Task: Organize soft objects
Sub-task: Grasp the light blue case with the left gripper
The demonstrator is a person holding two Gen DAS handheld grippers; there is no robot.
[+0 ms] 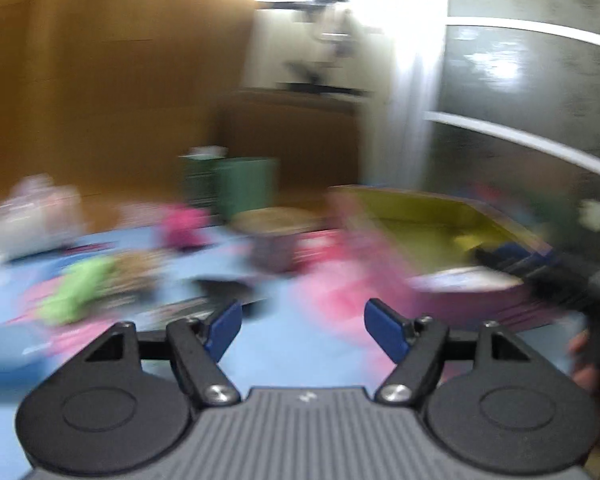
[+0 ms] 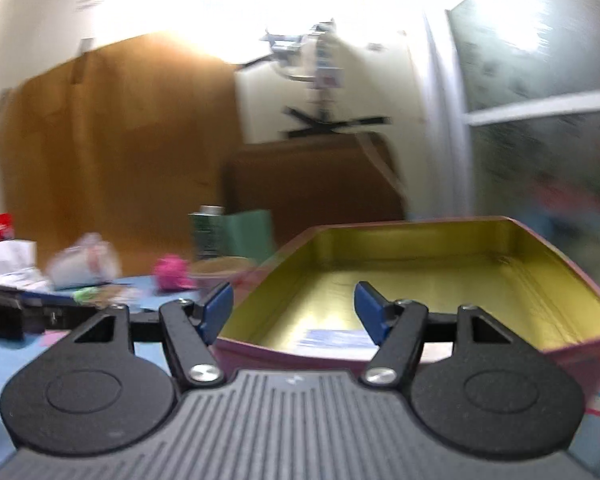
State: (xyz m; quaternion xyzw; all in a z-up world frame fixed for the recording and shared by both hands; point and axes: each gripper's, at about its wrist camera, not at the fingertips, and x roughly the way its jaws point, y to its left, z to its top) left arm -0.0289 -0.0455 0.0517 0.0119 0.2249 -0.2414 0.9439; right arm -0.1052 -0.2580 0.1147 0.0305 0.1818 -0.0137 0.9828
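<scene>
Looking along the right gripper [image 2: 294, 312], we see its blue pads parted with nothing between them, poised over the near wall of the tin [image 2: 532, 240]. This tin is an open rectangular box, gold inside and pink outside, its long axis running away from us toward the far right. It holds only a pale blue-white flat item [image 2: 332, 338] lying on the floor just inside the near wall; what that item is we cannot tell.

From the left wrist, heavily blurred, the left gripper [image 1: 303, 330] also stands parted and empty above the blue table [image 1: 276, 356]. Soft things lie scattered on it — a green one [image 1: 82, 288] at left, a magenta one [image 1: 182, 226] farther back, and a pink mass [image 1: 340, 280] just beside the tin's left wall. Their shapes and headings are too smeared to read. Bare blue surface lies directly ahead of the left pads, between the green thing and the pink mass.
</scene>
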